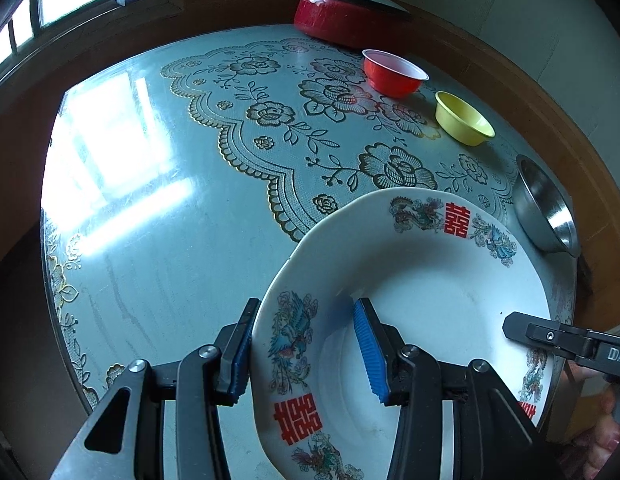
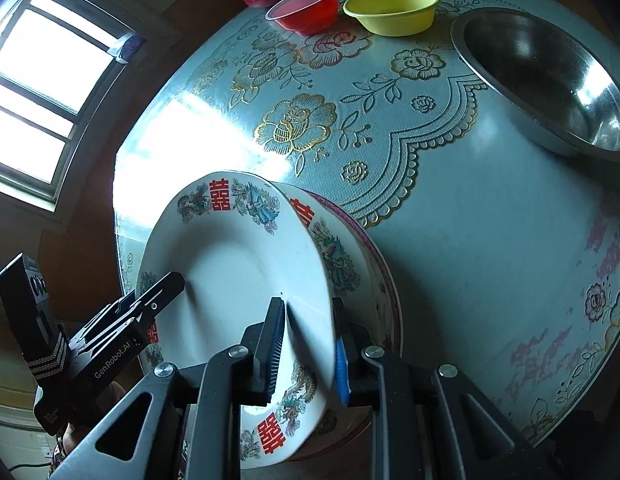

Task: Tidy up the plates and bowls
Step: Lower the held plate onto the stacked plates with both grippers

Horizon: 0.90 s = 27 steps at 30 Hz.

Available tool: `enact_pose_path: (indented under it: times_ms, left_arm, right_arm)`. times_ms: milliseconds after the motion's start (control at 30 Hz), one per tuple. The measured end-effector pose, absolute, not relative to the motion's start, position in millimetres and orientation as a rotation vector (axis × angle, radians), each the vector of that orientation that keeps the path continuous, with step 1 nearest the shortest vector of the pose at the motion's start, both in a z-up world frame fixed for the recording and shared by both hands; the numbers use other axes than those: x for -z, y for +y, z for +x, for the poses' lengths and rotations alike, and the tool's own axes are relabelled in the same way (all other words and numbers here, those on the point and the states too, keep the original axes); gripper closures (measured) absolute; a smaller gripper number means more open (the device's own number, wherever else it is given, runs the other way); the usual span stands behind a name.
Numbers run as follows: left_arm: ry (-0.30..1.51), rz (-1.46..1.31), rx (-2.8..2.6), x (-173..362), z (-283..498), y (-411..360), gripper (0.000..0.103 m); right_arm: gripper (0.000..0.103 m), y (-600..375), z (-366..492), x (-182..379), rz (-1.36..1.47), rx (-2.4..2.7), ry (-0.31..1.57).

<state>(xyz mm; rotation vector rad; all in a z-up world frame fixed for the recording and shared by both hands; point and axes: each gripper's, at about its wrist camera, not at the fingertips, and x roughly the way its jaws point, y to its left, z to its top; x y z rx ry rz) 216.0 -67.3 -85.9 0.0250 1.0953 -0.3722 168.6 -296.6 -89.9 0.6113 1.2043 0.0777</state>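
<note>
A white plate (image 1: 422, 280) with red characters and bird patterns is held between both grippers. My left gripper (image 1: 306, 348) straddles its near-left rim with a gap at the pads. My right gripper (image 2: 310, 348) straddles the opposite rim of the same plate (image 2: 238, 264), also with a gap; whether it grips I cannot tell. Under it lies a stack: a similar plate (image 2: 330, 240) on a pink-rimmed plate (image 2: 380, 264). A red bowl (image 1: 394, 72), a yellow bowl (image 1: 464, 118) and a steel bowl (image 1: 546, 208) stand behind.
A red pot with a lid (image 1: 342, 12) stands at the far table edge. The round glass-topped table (image 1: 150, 240) has a floral lace mat (image 1: 310, 128). A window (image 2: 38, 92) is on the left. The table rim is close to the plates.
</note>
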Motion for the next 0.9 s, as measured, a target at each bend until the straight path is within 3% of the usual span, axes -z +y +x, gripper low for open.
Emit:
enact_pose_path:
  times_ms: [900]
  left_arm:
    - [1.068,0.036,0.378,92,198,-65,0.047]
  right_arm:
    - [0.078,-306,159,86,0.636,-0.067,1.229]
